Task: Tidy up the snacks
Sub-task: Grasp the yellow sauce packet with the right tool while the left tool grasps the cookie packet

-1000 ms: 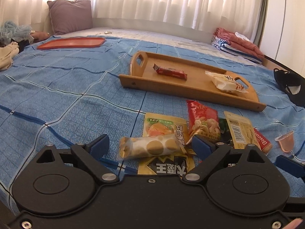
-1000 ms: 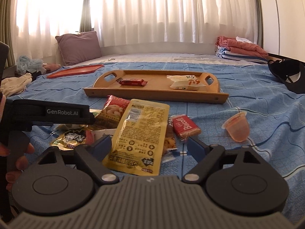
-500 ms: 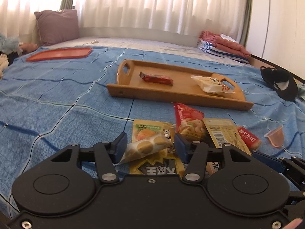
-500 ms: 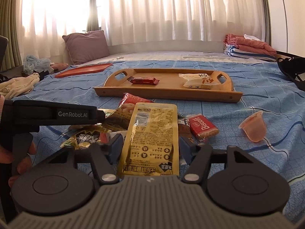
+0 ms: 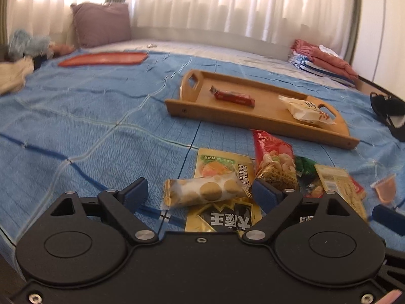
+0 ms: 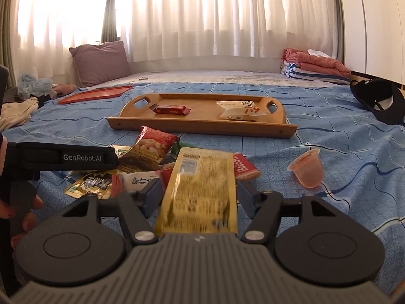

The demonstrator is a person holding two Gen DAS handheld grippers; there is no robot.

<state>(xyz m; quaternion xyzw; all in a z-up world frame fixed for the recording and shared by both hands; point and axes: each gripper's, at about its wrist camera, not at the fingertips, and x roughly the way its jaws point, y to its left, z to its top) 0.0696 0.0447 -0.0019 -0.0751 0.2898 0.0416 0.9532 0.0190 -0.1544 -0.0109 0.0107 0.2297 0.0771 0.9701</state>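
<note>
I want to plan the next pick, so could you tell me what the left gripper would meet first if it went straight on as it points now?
Probably the biscuit packet, which lies between the open fingers of the left gripper, its jaws having just been opening; depth is uncertain.

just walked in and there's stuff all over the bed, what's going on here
A person is sorting snacks off a blue bedspread with a handheld gripper in each hand. The wooden tray already holds a red bar and a white packet. The left gripper, jaws just reopened, straddles a biscuit pack without pressing it. The right gripper has also been opening around a yellow packet. The remaining snacks lie heaped in front of the tray.
</note>
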